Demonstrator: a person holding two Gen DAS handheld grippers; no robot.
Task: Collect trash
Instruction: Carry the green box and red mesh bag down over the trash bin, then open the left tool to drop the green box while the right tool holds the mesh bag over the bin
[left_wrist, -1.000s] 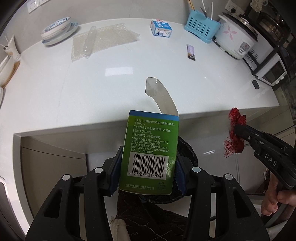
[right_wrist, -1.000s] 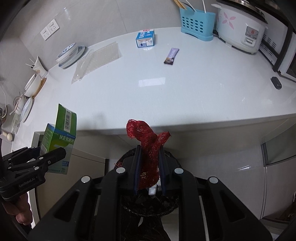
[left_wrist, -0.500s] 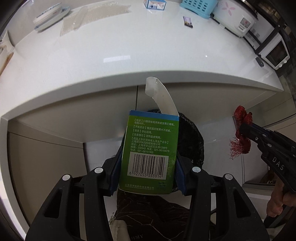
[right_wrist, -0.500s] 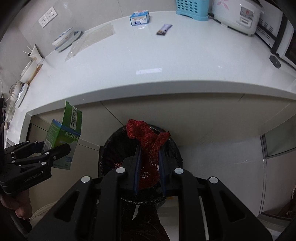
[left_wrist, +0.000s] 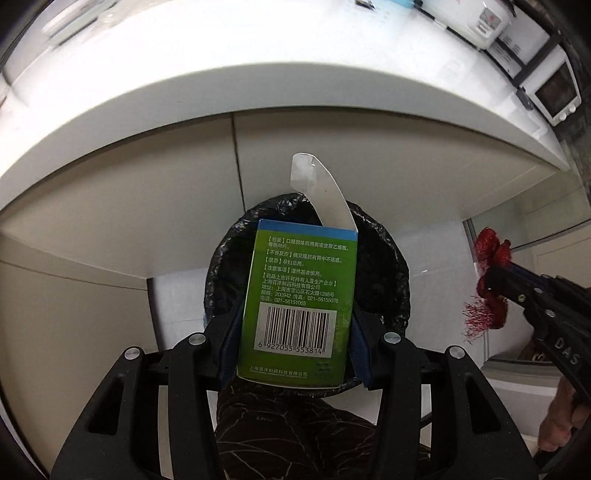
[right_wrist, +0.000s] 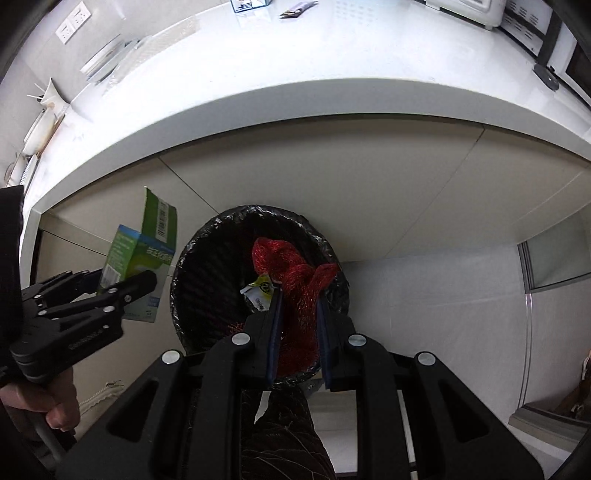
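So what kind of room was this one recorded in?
Most likely a home kitchen. A white countertop carries a rice cooker and a small toaster oven at its far end, with stacked dishes near wall sockets. A bin lined with a black bag stands below the counter edge.

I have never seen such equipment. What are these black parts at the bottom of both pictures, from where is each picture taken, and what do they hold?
No robot is here: a person holds one hand-operated gripper in each hand, and each carries a wide-angle camera looking along its two fingers. The black parts are those fingers. In the left camera's picture the left gripper is shut on a green medicine box with its flap open. In the right camera's picture the right gripper is shut on a red mesh net. Both hang over a bin lined with a black bag, below a white counter. A yellow-white scrap shows beside the net.
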